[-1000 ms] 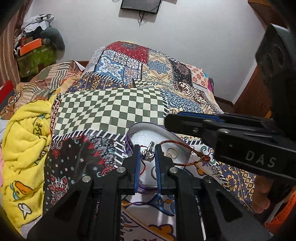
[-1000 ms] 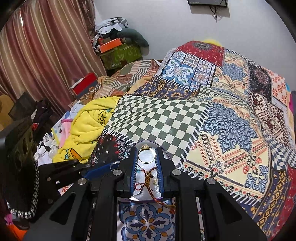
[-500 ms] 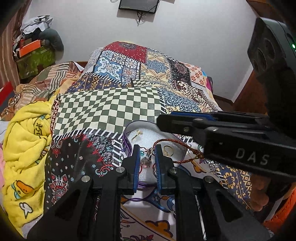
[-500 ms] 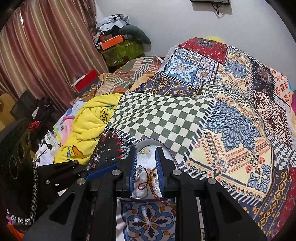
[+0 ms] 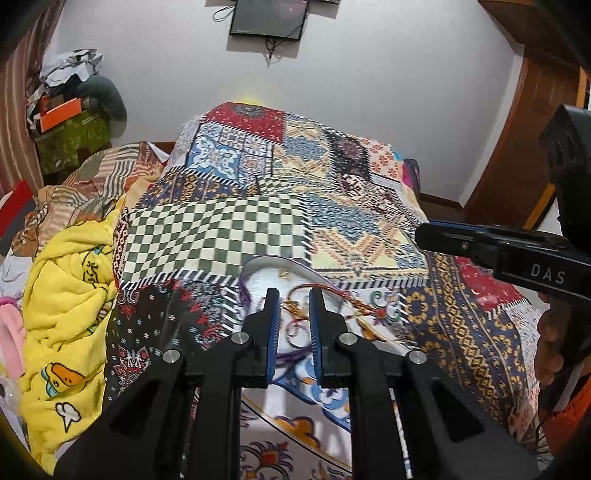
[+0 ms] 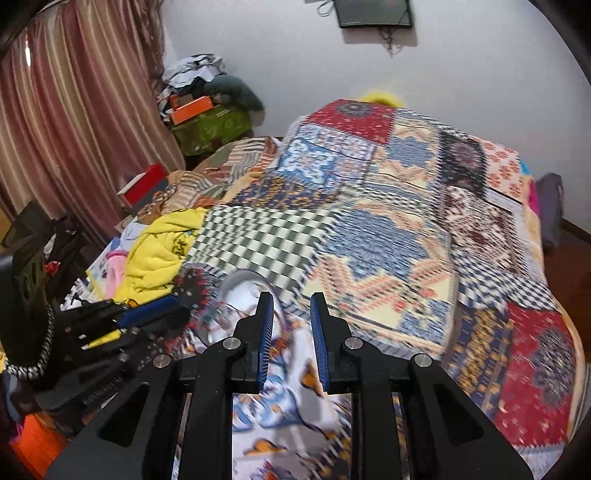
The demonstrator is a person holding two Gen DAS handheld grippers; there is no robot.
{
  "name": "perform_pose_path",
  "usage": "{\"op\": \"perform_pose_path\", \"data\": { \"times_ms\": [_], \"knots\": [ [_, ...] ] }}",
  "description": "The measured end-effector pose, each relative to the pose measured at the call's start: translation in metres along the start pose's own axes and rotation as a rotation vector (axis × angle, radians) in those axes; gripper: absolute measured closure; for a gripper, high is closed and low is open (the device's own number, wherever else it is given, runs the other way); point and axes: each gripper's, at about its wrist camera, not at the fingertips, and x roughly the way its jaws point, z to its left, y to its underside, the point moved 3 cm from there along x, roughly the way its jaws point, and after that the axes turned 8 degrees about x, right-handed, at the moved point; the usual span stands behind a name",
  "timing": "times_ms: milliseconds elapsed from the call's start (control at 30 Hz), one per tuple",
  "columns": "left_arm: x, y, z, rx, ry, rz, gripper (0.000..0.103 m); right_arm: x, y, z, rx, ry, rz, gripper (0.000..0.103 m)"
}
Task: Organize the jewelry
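1. Though blurred in the right wrist view, readable enough: right gripper (image 6: 291, 310) nearest the lens, jaws a narrow gap apart, nothing between the blue pads, only bedspread (image 6: 388, 258) behind.
2. Left gripper (image 5: 293, 306) likewise narrowly parted, tips over the near edge of the dish (image 5: 258, 273). Thin reddish cord visible in the gap; cannot tell whether pinched or just lying behind.
3. Dish: white, oval, purple rim, flat on the bed, just beyond the left gripper's tips. In the right wrist view, left of that gripper's tips and smeared.
4. Braided red-orange bracelet (image 5: 332, 295) draped over the dish's right rim, its tail trailing onto the bedspread. Small gold piece (image 5: 283, 272) on the white near the far rim; type unreadable.
5. Hand (image 5: 550, 354) at the right edge of the left wrist view, wrapped around the right gripper's handle.
6. Yellow blanket (image 5: 62, 295) bunched at the bed's left side.
7. Further back: orange box (image 5: 59, 112) on a cluttered pile in the left corner, striped curtain (image 6: 74, 129) beside it.
8. Dark screen (image 5: 267, 16) on the far wall.
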Motion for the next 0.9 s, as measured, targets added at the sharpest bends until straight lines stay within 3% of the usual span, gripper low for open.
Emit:
{"op": "perform_pose_path", "data": {
  "times_ms": [200, 400, 700, 900],
  "knots": [
    [-0.001, 0.004, -0.029, 0.044, 0.044, 0.022, 0.089, -0.015, 0.017, -0.026, 0.021, 0.058, 0.01, 0.085],
    [0.013, 0.014, -0.06, 0.087, 0.085, 0.072, 0.089, -0.007, 0.041, -0.051, 0.045, 0.097, 0.082, 0.085],
    [0.048, 0.026, -0.094, 0.144, 0.127, 0.154, 0.089, 0.001, 0.067, -0.074, 0.059, 0.109, 0.147, 0.084],
    [0.079, 0.028, -0.099, 0.118, 0.152, 0.207, 0.089, 0.008, 0.072, -0.08, 0.068, 0.095, 0.167, 0.084]
  ]
}}
